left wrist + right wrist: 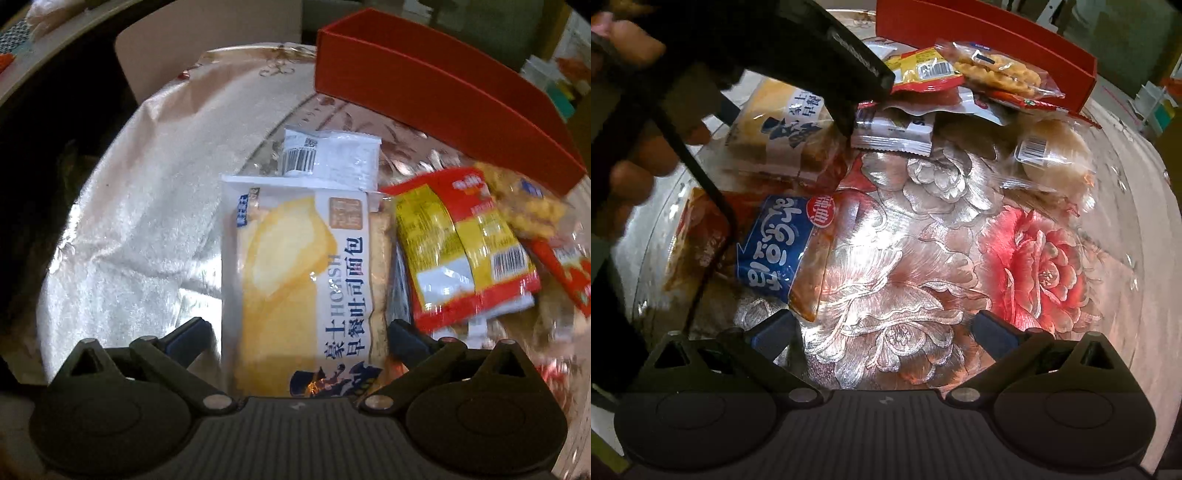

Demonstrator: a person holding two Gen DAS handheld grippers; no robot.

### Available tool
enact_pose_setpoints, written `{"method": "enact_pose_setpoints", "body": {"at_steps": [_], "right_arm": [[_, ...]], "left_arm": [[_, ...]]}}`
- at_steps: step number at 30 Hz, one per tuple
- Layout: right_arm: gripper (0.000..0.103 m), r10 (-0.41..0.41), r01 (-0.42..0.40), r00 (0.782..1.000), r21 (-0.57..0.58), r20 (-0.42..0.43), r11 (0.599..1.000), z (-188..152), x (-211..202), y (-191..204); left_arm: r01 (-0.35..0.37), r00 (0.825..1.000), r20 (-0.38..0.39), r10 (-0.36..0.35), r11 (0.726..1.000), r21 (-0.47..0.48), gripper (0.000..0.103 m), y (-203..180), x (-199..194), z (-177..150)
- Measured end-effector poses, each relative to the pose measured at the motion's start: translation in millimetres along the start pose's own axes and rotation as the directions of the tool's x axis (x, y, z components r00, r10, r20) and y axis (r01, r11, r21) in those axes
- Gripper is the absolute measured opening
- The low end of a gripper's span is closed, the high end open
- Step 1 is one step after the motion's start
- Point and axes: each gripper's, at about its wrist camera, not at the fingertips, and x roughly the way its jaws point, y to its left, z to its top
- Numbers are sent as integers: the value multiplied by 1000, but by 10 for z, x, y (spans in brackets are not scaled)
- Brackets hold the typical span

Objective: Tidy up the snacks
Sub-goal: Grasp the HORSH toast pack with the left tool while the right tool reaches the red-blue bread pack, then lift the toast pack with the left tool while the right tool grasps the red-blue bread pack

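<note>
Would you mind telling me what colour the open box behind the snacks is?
Red; the box shows best in the left wrist view.

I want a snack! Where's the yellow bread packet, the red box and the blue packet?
yellow bread packet (291,280): left wrist view, its front.
red box (436,96): left wrist view, its side wall.
blue packet (775,247): right wrist view, its label.

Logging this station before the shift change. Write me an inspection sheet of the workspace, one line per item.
Surface: round table under a shiny floral cloth.
Job's things: bread packet, white sachet, red-yellow packet, blue packet, round cake, red box at the far edge.
Clutter: nothing seen.
Grippers: left gripper open, fingers either side of the bread packet; right gripper open, holding nothing.
Cables: thin black cord beside the blue packet.
Surroundings: too blurred to tell.
</note>
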Motion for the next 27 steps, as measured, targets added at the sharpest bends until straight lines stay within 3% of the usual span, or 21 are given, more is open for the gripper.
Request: {"method": "enact_pose_setpoints", "body": {"at_steps": [3, 5, 6, 13, 18, 21, 24, 27], "right_arm": [[103, -1, 1, 1000, -9, 4, 1000, -10, -13, 10], [103, 12, -12, 1000, -23, -5, 1000, 2, -14, -3], [103, 19, -20, 1000, -27, -11, 999, 12, -24, -19], [94, 3, -1, 1000, -94, 23, 996, -4, -154, -44], [94, 44, -18, 994, -254, 96, 967, 51, -328, 188], [94, 71, -28, 993, -395, 95, 918, 128, -310, 365], [94, 59, 10, 994, -611, 92, 792, 196, -248, 562], [94, 61, -5, 997, -743, 48, 669, 352, -163, 692]], "left_arm": [[-13, 1000, 4, 14, 1000, -17, 97, -31, 39, 54], [6, 1000, 12, -6, 1000, -1, 83, 3, -8, 48], [29, 1000, 11, -29, 1000, 2, 71, 24, -59, 48], [145, 989, -7, -145, 989, -16, 68, 305, -397, 32], [243, 970, 28, -243, 970, -7, 68, 405, -758, 56], [313, 949, 49, -313, 950, 2, 68, 475, -925, 96], [363, 930, 69, -360, 932, -22, 68, 589, -1006, 116], [378, 923, 82, -375, 925, -32, 68, 657, -1002, 146]]}}
